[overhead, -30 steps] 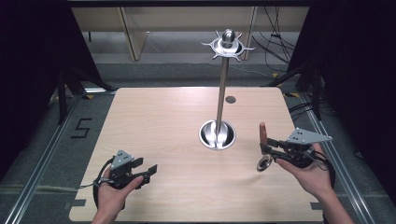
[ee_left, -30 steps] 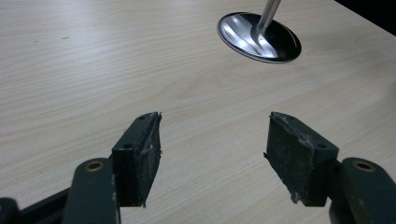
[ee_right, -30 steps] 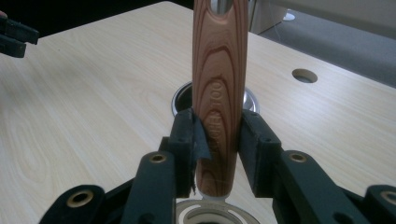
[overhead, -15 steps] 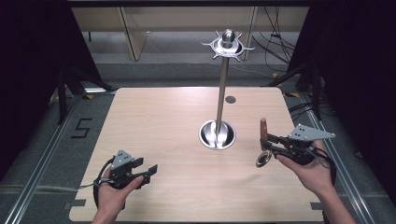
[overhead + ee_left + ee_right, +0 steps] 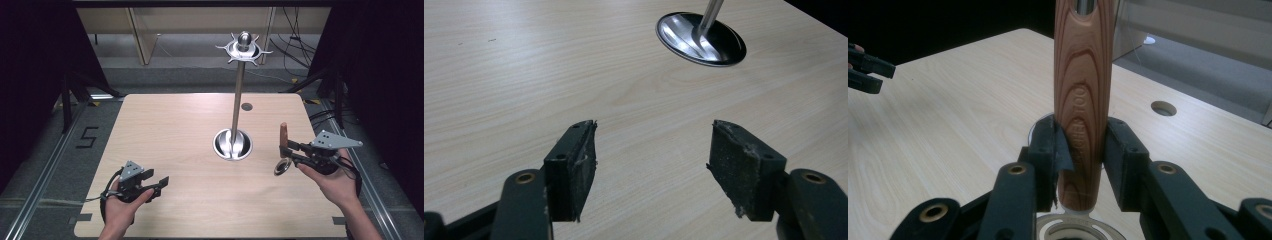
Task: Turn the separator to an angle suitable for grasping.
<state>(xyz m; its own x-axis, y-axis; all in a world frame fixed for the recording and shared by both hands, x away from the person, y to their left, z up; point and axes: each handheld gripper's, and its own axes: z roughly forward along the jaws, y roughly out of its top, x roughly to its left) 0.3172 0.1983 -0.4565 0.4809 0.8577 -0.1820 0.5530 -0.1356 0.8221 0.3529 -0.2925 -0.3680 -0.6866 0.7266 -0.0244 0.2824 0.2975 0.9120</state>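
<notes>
A person's right gripper is clamped on the wooden handle of a small kitchen tool, holding it upright above the table at its right side, a metal ring hanging below the jaws. The stand, a steel pole rising from a round base to a crown of hooks, stands just left of the tool, near the table's middle. The left gripper rests low at the near left corner, jaws apart and empty, well clear of the stand.

The risk lies in the grip and the reach. The jaws pinch the rounded handle near its lower end, so the tool could pivot or slide between the pads on the way up. The hooks sit high on a thin pole; a nudge from the handle or gripper could rock the stand, and with the left gripper far off, nothing would steady it. Whether the ring has an opening that suits a hook cannot be told.
</notes>
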